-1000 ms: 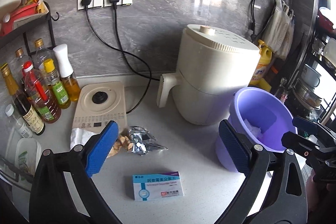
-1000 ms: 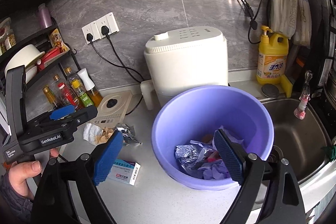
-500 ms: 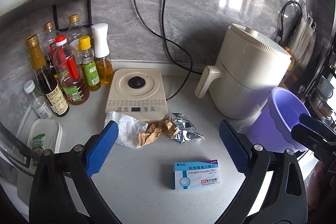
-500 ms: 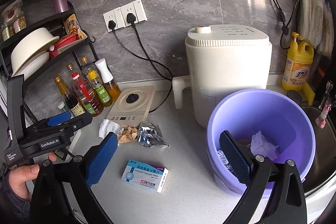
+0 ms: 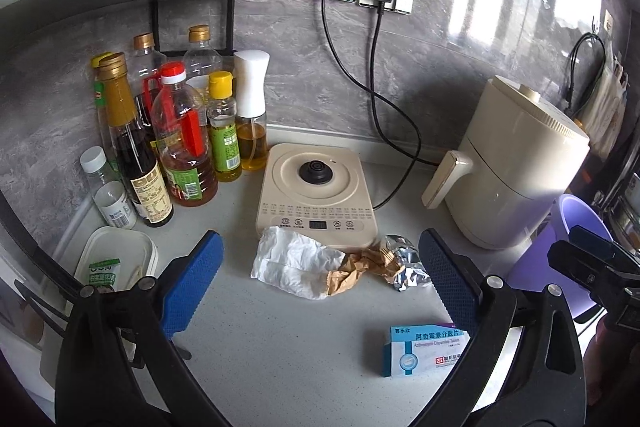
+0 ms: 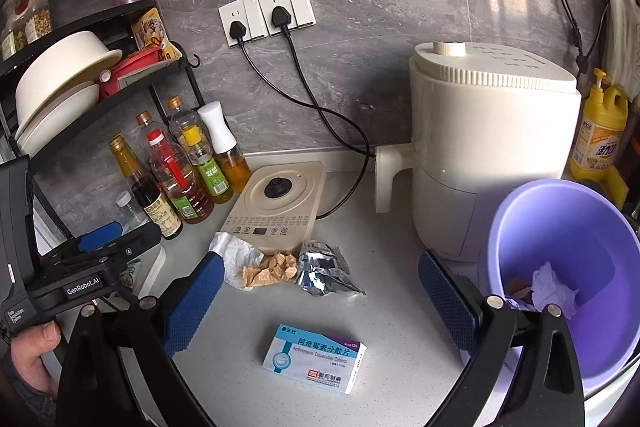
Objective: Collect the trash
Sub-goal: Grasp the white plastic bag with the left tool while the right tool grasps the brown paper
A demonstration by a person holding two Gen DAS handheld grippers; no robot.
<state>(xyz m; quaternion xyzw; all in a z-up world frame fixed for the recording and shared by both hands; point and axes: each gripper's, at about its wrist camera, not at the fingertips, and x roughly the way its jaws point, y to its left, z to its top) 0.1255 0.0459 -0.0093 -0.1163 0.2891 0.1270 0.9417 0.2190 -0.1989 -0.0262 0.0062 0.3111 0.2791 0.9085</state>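
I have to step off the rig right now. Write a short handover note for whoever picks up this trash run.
Left gripper: open, empty, above the counter.
Right gripper: open, empty, above the counter.
Purple bin stands right of the air fryer, with crumpled paper and scraps already inside.
Left to collect, all in front of the induction base: white tissue, brown paper, foil wrapper.
Medicine box lies nearer; unclear whether it is trash.

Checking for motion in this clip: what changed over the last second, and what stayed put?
Both views swung left, away from the purple bucket toward the bottles. Right gripper and left gripper stay open and empty. White paper, brown paper, foil and medicine box haven't moved.
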